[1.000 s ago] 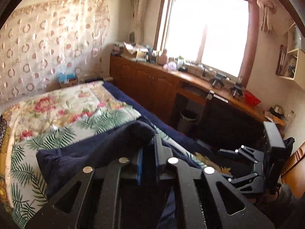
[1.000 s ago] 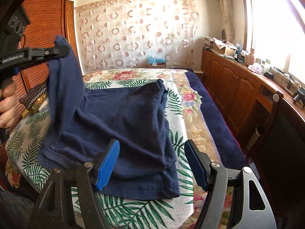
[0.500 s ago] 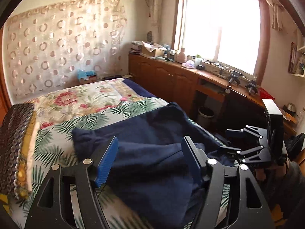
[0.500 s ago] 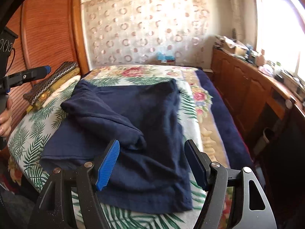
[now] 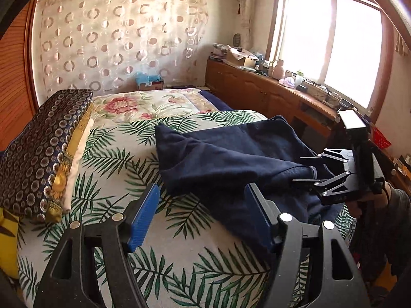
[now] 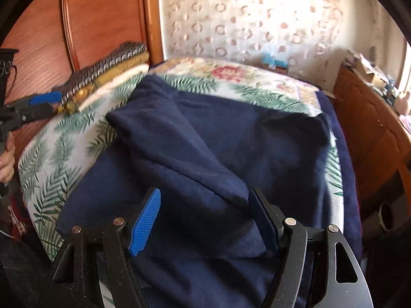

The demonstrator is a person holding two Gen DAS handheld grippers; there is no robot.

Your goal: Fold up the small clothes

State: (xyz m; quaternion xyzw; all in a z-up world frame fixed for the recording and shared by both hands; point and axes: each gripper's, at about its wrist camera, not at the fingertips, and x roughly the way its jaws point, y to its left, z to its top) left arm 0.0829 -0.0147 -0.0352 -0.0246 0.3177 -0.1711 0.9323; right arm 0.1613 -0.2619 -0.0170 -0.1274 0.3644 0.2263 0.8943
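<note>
Both grippers are hanging with jaws spread wide and nothing pinched: the left gripper [image 5: 203, 215] over the leafy bedspread [image 5: 108, 159], the right gripper [image 6: 205, 218] right above the navy shirt [image 6: 205, 141]. The shirt is lying rumpled on the bed, one side flopped across the middle, with a patterned cushion [image 5: 43, 143] sitting further back.

My left gripper [image 5: 201, 214]: jaws apart, blue pads bare, nothing clamped, pointing downward. My right gripper [image 6: 205, 218]: jaws apart, nothing gripped, angled downward. My left hand [image 6: 6, 159]: wrapped round its handle.
</note>
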